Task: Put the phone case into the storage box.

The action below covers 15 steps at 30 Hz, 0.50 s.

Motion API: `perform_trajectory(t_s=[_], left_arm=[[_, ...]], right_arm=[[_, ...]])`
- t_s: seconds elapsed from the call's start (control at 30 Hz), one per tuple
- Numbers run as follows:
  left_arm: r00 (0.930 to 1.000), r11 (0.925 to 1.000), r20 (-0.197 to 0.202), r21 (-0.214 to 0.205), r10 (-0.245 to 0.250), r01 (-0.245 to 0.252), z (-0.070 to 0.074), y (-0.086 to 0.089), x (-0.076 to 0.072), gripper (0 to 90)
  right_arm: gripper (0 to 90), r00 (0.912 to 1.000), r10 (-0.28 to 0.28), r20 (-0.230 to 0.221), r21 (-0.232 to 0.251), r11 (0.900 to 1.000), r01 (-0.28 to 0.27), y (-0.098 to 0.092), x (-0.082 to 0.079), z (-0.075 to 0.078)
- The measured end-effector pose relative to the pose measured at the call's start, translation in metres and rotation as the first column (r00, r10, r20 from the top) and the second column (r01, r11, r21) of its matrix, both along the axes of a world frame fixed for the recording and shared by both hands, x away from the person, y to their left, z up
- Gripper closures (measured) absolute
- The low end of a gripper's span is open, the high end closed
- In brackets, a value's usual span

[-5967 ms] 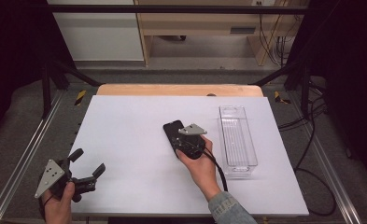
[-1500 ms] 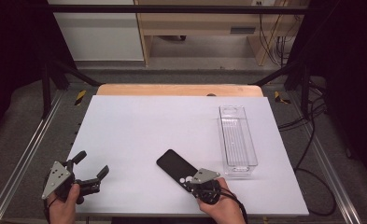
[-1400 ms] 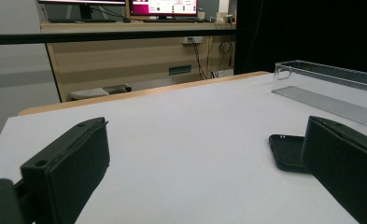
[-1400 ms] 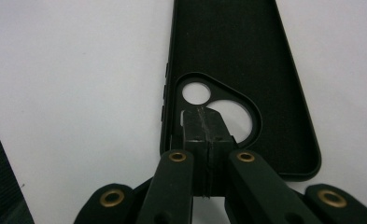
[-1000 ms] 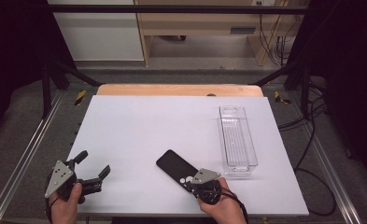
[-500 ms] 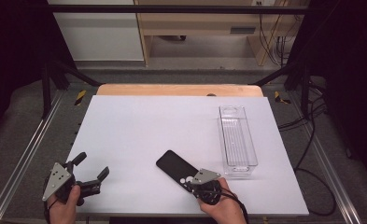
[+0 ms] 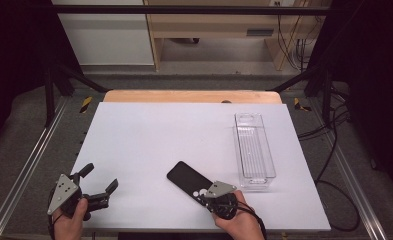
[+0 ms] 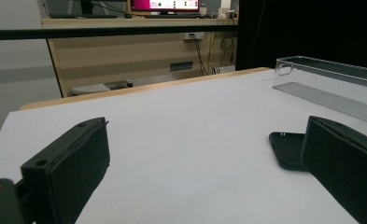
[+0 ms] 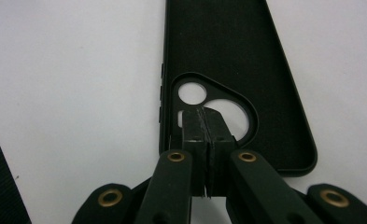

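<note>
Clear plastic tray (image 7: 254, 150) sits empty on the white desk (image 7: 149, 140), black phone case (image 7: 189, 179) just left. Left claw (image 8: 204, 182) gapes wide on nothing. Right claw (image 9: 204, 125), jaws together, over the case's camera cutout.

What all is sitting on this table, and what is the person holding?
phone case: one, black, near middle of the white table top, camera cutout end toward the person, under the right gripper's tips
clear bin: one, transparent plastic, long and narrow, right side of the table, nothing visible inside
table: one, white top with a wooden edge at the far side
yellow-and-black markers: two, on the grey floor strip at the table's far corners
left gripper: one, black with a grey plate, near left corner, jaws open, holding nothing
right gripper: one, black, near edge, jaws shut together at the case's camera cutout
hands: two, at the near edge, one on each gripper
</note>
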<state>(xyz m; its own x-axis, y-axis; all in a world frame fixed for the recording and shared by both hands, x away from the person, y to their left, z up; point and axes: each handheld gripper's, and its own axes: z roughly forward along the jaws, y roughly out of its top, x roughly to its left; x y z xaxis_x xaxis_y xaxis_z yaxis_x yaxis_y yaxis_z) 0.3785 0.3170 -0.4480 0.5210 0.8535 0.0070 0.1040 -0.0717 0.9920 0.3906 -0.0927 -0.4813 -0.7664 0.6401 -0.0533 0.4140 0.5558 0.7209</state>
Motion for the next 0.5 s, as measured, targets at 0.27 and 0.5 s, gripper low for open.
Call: perform_trajectory(t_s=[0.27,0.5], left_arm=[[1.0,1.0,0.001,0.002,-0.003,0.003,0.0,-0.001,0.0,1.3],[1.0,1.0,0.003,0.004,-0.004,0.004,0.0,-0.001,0.0,1.3]], right_arm=[[66.9,0.994,0.01,0.109,0.065,0.9977,-0.017,-0.003,-0.005,0.014],[30.7,0.9933,-0.048,0.105,0.107,0.9936,0.037,-0.001,-0.001,0.017]])
